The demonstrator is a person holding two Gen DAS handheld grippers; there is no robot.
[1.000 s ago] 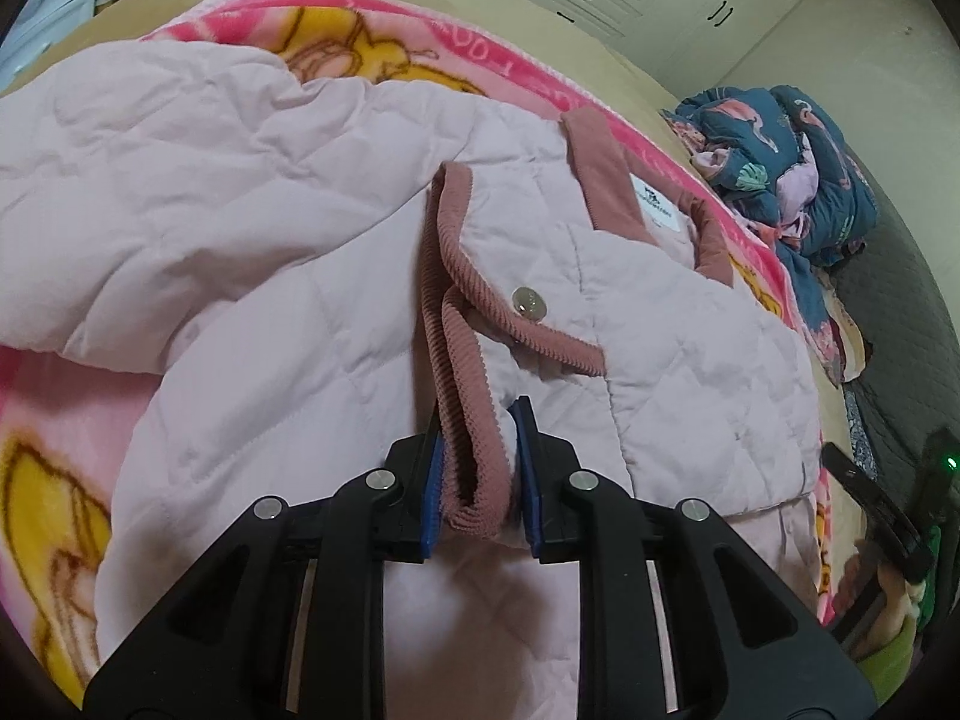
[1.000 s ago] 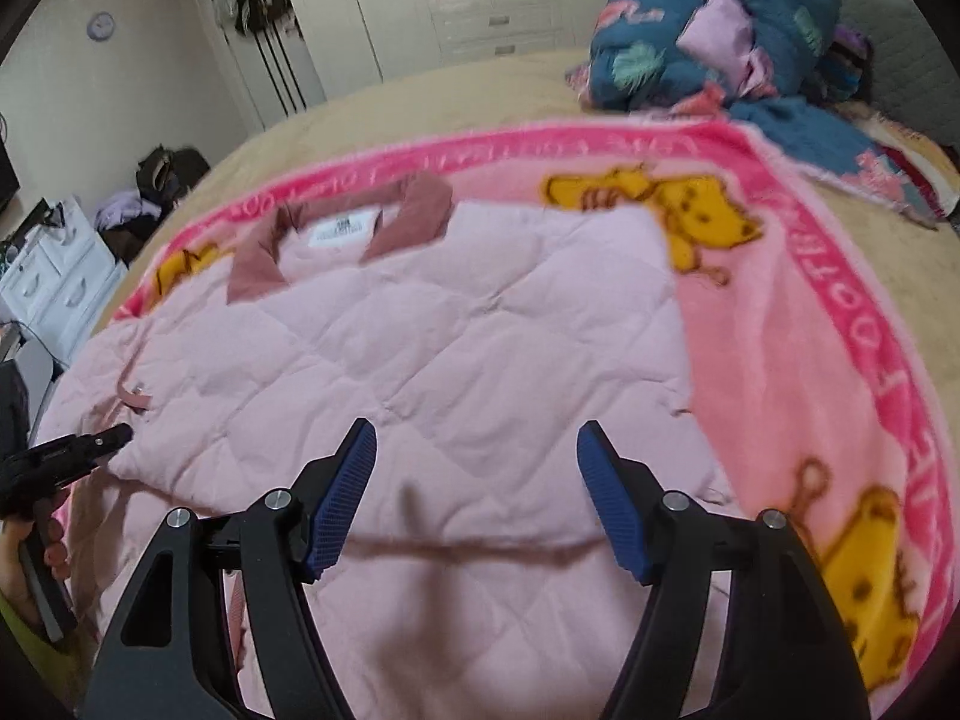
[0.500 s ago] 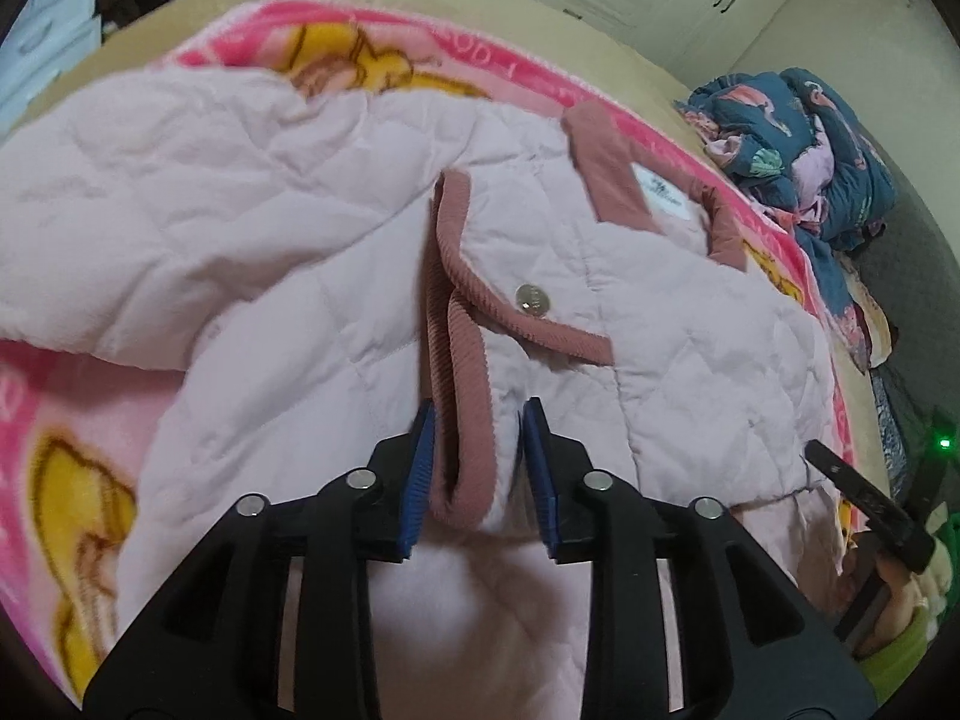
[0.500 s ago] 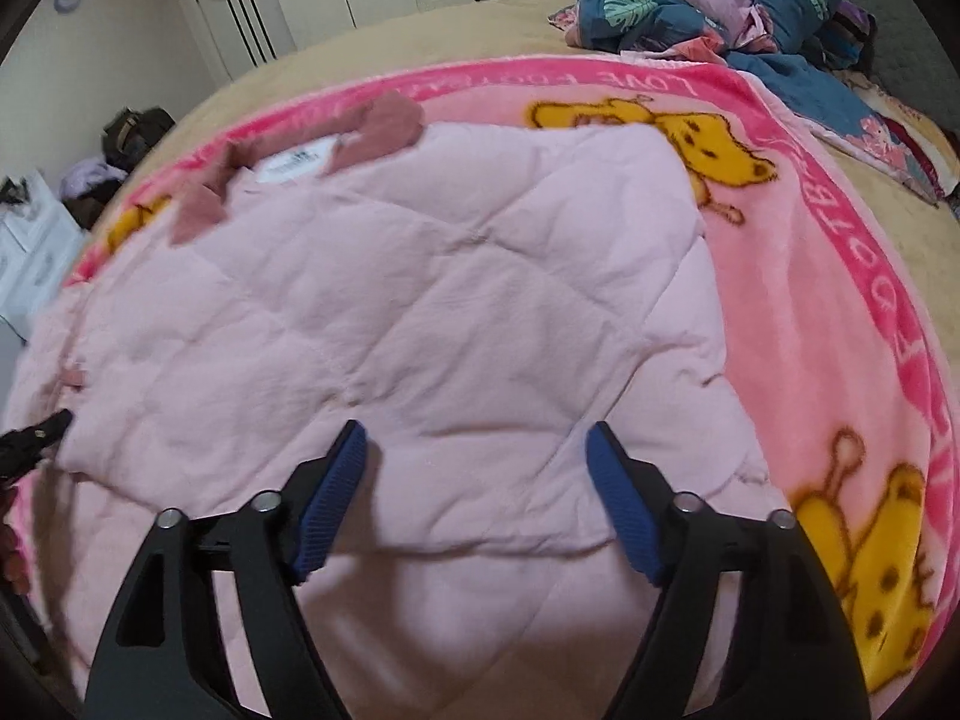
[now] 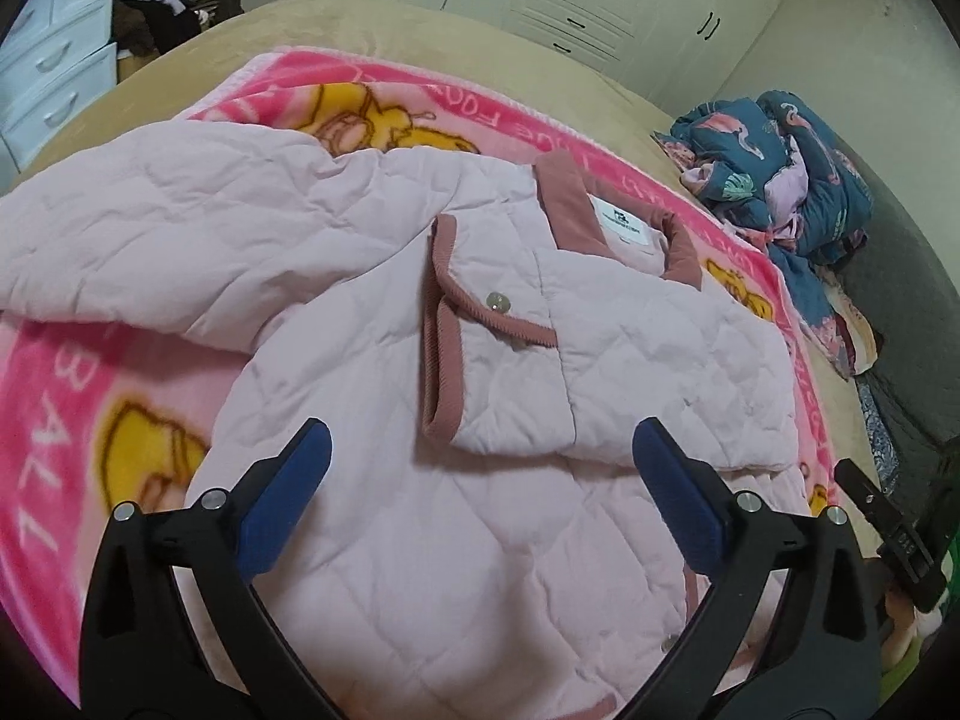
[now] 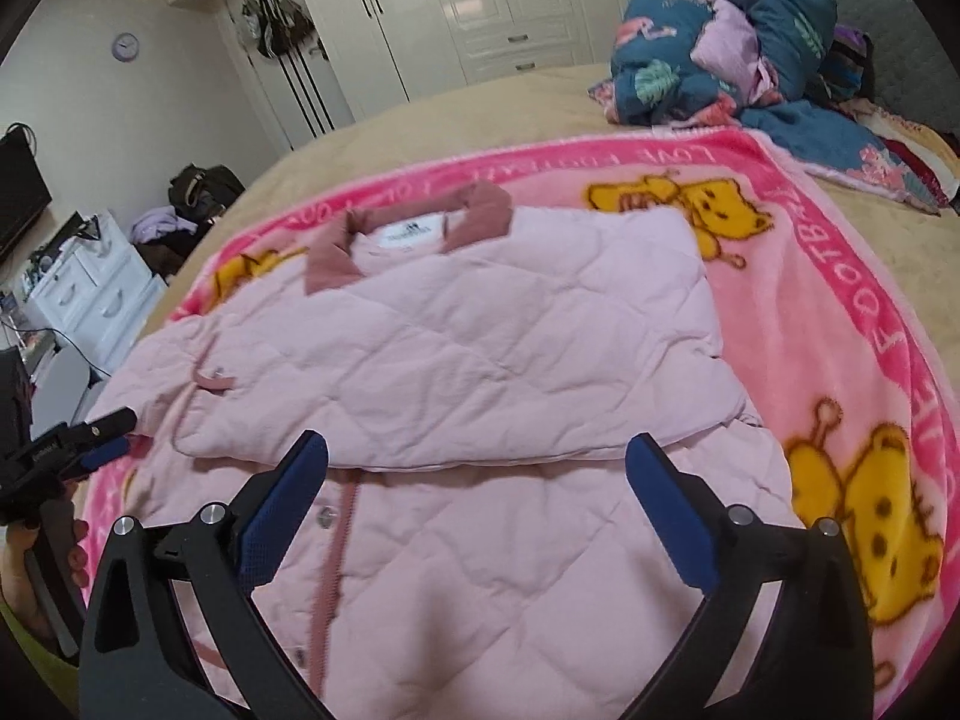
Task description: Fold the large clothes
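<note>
A pale pink quilted jacket [image 5: 372,276] with dusty-rose corduroy trim lies on a pink cartoon blanket [image 5: 54,396]. One sleeve is folded across the chest, its cuff [image 5: 441,360] lying flat just beyond my left gripper [image 5: 480,432]. That gripper is open and holds nothing. In the right wrist view the jacket [image 6: 480,330] shows its collar [image 6: 408,228] at the far side and a sleeve folded over the body. My right gripper [image 6: 477,447] hovers open over the folded sleeve's near edge, with nothing between its fingers. At the left edge a hand holds the left gripper [image 6: 90,444].
The blanket [image 6: 840,312] covers a tan bed. A heap of blue patterned bedding [image 6: 720,42] sits at the far right corner. White wardrobes [image 6: 480,0] stand behind, and a white drawer unit [image 6: 90,294] and a dark bag [image 6: 204,186] to the left.
My left gripper has let go of the corduroy cuff, opened wide and drawn back; the cuff now lies flat. My right gripper has pulled back a little, still open.
</note>
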